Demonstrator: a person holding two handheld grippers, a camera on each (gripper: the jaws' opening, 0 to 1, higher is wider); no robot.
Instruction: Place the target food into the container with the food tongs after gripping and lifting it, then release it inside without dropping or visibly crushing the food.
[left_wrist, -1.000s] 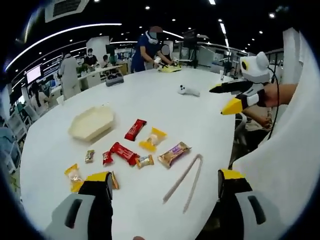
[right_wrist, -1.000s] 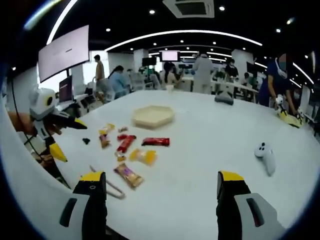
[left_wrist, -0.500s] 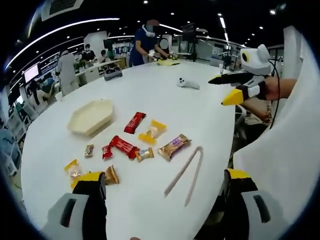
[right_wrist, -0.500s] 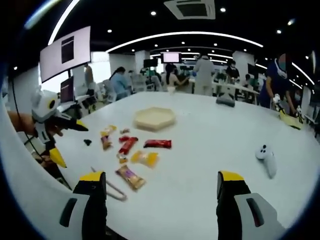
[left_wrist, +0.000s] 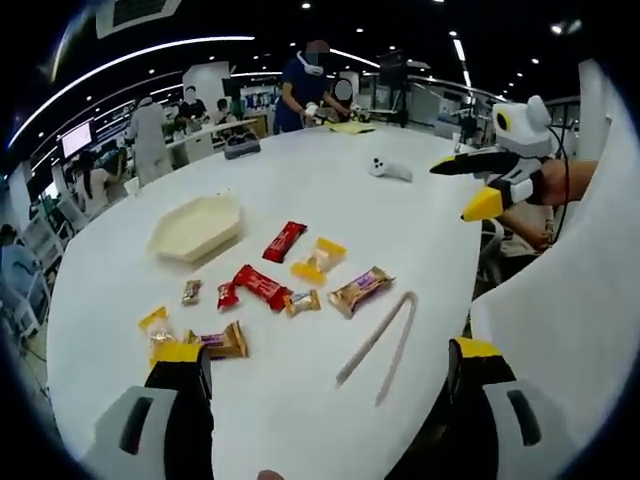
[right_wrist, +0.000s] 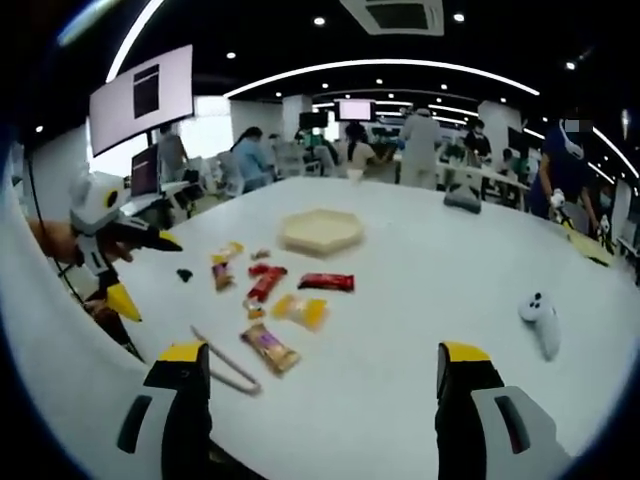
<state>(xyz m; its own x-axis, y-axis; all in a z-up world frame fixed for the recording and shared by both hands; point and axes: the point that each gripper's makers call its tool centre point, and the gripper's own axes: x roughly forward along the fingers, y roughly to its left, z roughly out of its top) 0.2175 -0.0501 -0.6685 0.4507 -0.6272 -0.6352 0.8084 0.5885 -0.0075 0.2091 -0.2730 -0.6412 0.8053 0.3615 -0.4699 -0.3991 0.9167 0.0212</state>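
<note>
Pale food tongs (left_wrist: 380, 338) (right_wrist: 222, 359) lie flat on the white table (left_wrist: 300, 180) near its front edge. Several wrapped snacks lie beside them: a red bar (left_wrist: 284, 240) (right_wrist: 325, 282), a yellow packet (left_wrist: 317, 259) (right_wrist: 300, 311), a brown-gold bar (left_wrist: 361, 290) (right_wrist: 269, 347). A cream hexagonal container (left_wrist: 197, 227) (right_wrist: 321, 231) stands empty beyond them. My left gripper (left_wrist: 325, 400) (right_wrist: 125, 265) is open above the near edge, nothing between its jaws. My right gripper (right_wrist: 325, 400) (left_wrist: 478, 185) is open too, held in the air off the table's side.
A white game controller (left_wrist: 388, 169) (right_wrist: 542, 322) lies further along the table. A dark case (left_wrist: 239, 146) (right_wrist: 463, 198) sits at the far end. People stand at the table's far end and at desks behind. A person's hand holds each gripper at the table's side.
Both views have shifted slightly with the hands; the left one now shows more of the near snacks. Nothing on the table has moved, and both grippers have stayed open.
</note>
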